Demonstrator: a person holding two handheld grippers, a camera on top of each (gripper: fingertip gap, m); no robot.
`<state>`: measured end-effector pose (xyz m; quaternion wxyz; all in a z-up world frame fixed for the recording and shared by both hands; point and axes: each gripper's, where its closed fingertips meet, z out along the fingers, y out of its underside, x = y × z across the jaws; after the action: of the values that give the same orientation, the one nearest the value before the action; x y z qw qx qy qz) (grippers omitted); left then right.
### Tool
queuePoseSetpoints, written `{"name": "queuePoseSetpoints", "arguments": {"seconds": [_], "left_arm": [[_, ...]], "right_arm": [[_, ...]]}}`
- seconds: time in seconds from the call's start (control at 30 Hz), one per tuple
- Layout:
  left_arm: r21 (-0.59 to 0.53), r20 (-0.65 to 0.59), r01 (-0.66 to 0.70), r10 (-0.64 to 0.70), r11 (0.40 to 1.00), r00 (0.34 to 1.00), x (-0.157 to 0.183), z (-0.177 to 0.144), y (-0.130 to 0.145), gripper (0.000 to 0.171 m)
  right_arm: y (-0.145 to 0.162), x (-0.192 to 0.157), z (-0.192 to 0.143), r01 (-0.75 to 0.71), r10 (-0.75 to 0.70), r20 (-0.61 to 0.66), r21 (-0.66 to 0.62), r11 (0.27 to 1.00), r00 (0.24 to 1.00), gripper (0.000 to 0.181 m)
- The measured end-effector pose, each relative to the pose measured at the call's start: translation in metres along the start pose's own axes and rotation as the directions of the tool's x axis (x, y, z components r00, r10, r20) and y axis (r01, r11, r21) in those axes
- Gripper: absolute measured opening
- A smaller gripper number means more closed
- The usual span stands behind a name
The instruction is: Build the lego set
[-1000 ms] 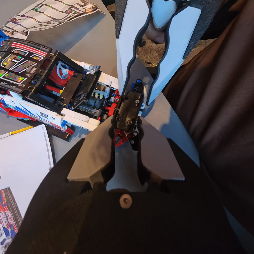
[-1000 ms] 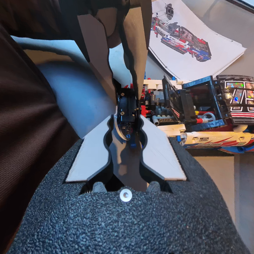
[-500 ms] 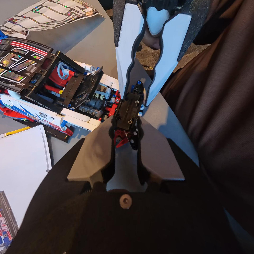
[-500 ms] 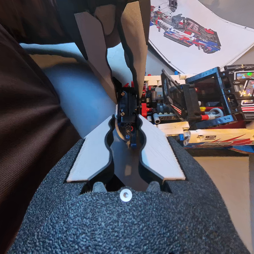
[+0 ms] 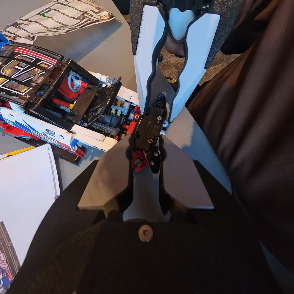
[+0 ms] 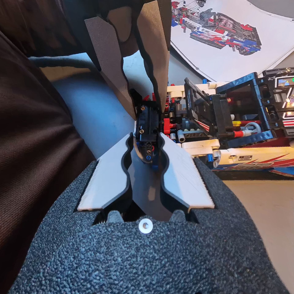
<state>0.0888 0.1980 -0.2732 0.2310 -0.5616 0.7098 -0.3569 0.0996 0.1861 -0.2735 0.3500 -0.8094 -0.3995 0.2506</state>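
The red, white and blue Lego race car (image 5: 47, 127) with a black roof lies on the grey table (image 5: 101, 54). It also shows in the right wrist view (image 6: 238, 152). A black module (image 5: 148, 128) with red and blue pins sits at the car's open end, against its red frame pieces. My left gripper (image 5: 145, 143) is shut on the module's near end. My right gripper (image 5: 156, 116), with white fingers, is shut on its far end. In the right wrist view my right gripper (image 6: 145, 135) holds the module (image 6: 148, 124) from below, and the left gripper (image 6: 148, 113) holds it from above.
An open instruction booklet (image 5: 27, 183) lies near the car's side and also shows in the right wrist view (image 6: 230, 52). A sticker sheet (image 5: 55, 17) lies at the far side. A person's dark clothing (image 5: 248, 143) is close beside the table's edge. Only a small space, under 4 cm, lies between the two pairs of fingers.
Both grippers keep their hold on the black module. The views have drifted slightly, so the car sits a little differently in each frame.
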Motion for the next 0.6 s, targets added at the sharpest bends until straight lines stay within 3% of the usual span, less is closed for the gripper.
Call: {"name": "queuePoseSetpoints", "arguments": {"seconds": [0.6], "left_arm": [[0.005, 0.002, -0.005, 0.005, 1.0, 1.0, -0.0038, -0.0037, 0.0029, 0.028]], "right_arm": [[-0.0042, 0.0022, 0.0042, -0.013, 0.013, 0.006, -0.018, 1.0, 1.0, 0.031]]}}
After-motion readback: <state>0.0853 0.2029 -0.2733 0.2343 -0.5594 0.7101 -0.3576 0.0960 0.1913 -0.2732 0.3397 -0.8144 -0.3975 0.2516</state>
